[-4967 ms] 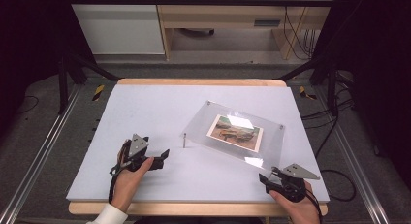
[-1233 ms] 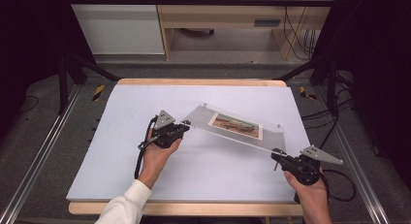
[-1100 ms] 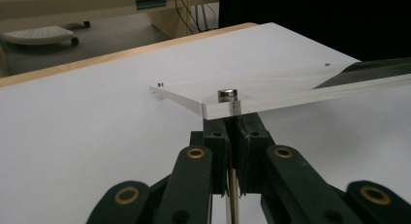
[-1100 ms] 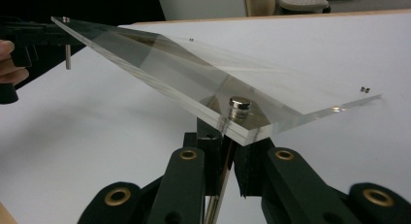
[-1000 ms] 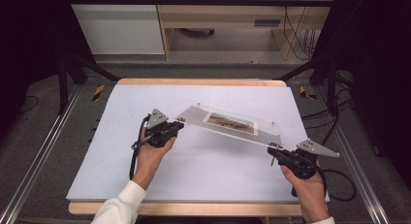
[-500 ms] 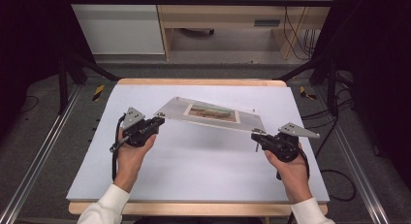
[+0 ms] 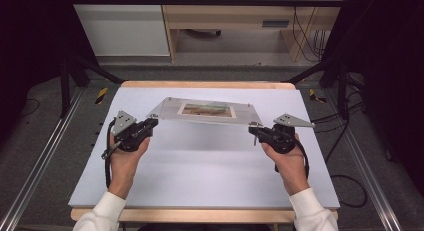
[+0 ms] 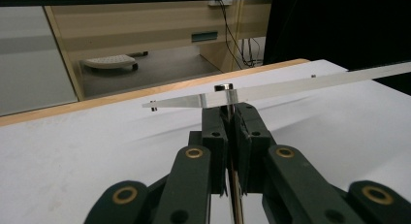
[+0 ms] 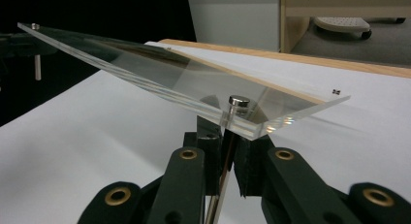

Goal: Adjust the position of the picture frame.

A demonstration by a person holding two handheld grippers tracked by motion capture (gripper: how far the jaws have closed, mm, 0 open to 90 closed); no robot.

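Since five seconds ago the clear acrylic frame [image 7: 207, 111] has left the table [image 7: 200, 176] and hangs level above it. Left gripper [image 7: 148, 125] clenches the left corner post [image 8: 228, 105]; right gripper [image 7: 256, 132] clenches the right corner post [image 9: 232, 115].
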